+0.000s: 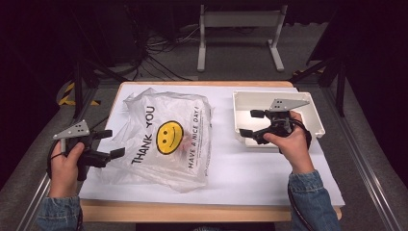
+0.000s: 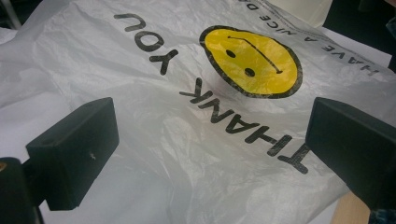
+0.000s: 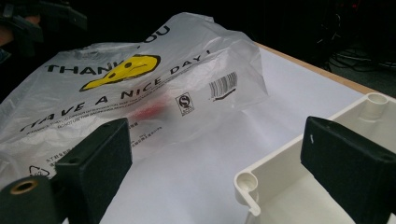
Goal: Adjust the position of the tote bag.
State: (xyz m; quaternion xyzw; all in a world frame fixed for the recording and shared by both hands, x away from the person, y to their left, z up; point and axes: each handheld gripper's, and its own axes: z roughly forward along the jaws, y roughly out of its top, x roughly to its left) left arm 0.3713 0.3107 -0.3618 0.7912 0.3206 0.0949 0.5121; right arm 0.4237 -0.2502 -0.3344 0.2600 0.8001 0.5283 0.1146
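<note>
Hovering at the near-left edge of the plastic bag (image 1: 166, 139), my left gripper (image 1: 108, 144) has its fingers spread wide with nothing between them; in the left gripper view the crinkled film with its yellow smiley (image 2: 251, 61) and "THANK YOU" lettering lies just ahead of them. The bag rests flat on the white-covered table (image 1: 250, 168), left of centre, with something reddish dimly visible inside it (image 3: 150, 111). My right gripper (image 1: 252, 123) hangs over the near-left corner of the white tray (image 1: 315, 115), which sits at the table's right side, apart from the bag. Its fingers are also open, gripping nothing.
</note>
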